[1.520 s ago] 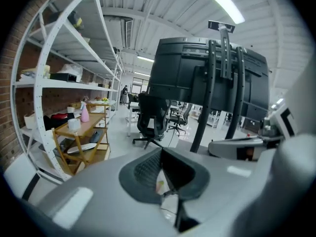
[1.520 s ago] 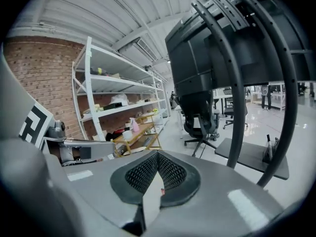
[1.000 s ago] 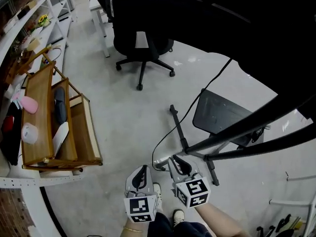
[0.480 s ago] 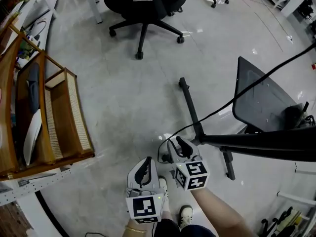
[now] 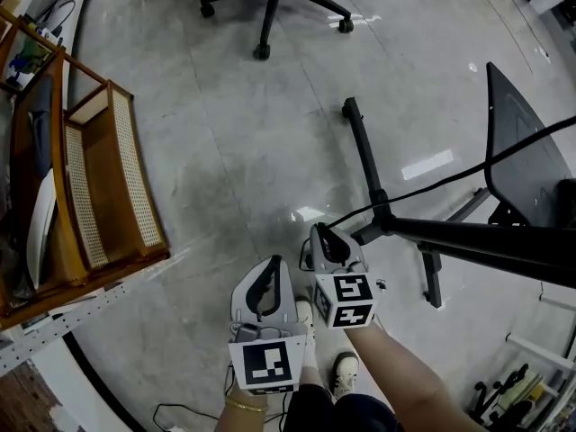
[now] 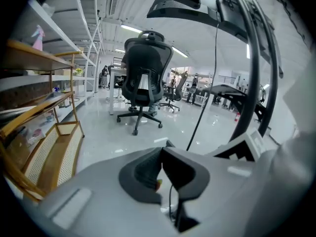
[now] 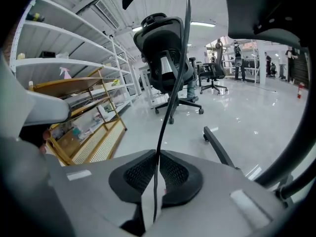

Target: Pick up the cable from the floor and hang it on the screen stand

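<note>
A thin black cable (image 5: 423,188) runs from my right gripper (image 5: 321,238) up and to the right, across the black screen stand (image 5: 364,160) toward the dark screen (image 5: 520,160). In the right gripper view the cable (image 7: 174,78) passes straight between the ribbed pads (image 7: 140,172). The right gripper (image 7: 159,154) has its jaws closing and pressed on the cable. My left gripper (image 5: 267,275) hangs just left of it, slightly nearer me. In its own view the left gripper (image 6: 161,153) has its pads together with nothing between them.
A wooden rack (image 5: 99,178) with cane sides stands at the left, over a white shelf frame (image 5: 54,327). An office chair base (image 5: 270,7) is at the top. The stand's horizontal arm (image 5: 486,241) crosses at the right. My shoes (image 5: 342,372) are below the grippers.
The head view has tilted further down and moved toward the stand. Both grippers have come up closer to the camera. The right gripper's jaws have closed round the cable.
</note>
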`<state>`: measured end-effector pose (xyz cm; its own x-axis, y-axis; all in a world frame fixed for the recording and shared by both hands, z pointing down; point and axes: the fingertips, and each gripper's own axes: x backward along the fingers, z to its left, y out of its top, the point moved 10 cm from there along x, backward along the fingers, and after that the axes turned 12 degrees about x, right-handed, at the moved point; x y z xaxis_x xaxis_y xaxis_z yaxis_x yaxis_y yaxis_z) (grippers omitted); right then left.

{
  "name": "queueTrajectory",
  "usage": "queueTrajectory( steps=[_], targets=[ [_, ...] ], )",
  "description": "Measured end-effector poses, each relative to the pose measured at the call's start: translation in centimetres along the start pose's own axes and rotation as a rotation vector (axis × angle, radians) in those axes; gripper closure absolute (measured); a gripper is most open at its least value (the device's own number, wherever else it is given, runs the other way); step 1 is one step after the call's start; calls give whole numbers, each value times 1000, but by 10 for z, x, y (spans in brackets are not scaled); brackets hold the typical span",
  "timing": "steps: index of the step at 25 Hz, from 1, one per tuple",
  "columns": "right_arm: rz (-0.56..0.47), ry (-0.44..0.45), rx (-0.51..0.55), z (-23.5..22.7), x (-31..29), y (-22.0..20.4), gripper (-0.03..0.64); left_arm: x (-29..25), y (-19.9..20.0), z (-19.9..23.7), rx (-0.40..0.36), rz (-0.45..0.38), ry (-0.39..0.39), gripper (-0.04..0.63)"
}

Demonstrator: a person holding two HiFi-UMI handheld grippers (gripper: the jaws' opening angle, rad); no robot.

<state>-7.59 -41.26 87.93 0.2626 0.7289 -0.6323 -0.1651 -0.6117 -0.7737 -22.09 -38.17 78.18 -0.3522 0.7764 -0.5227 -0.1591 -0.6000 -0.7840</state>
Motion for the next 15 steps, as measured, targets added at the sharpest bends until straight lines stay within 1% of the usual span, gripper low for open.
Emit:
queueTrajectory(
  steps=[4, 8, 12, 15],
  targets=[
    [-1, 2, 9, 4, 6, 1, 601, 1, 4, 1, -7, -5, -3, 588],
    [-5, 13, 25, 4, 28, 6, 604, 8, 7, -10, -22, -11, -18, 588],
    [-3, 11, 25, 2, 83, 8, 606, 30, 15, -37, -41, -24, -58, 588],
    [-10, -15, 17, -4, 149, 7, 606, 65, 23, -68, -33, -11, -100, 588]
  ],
)
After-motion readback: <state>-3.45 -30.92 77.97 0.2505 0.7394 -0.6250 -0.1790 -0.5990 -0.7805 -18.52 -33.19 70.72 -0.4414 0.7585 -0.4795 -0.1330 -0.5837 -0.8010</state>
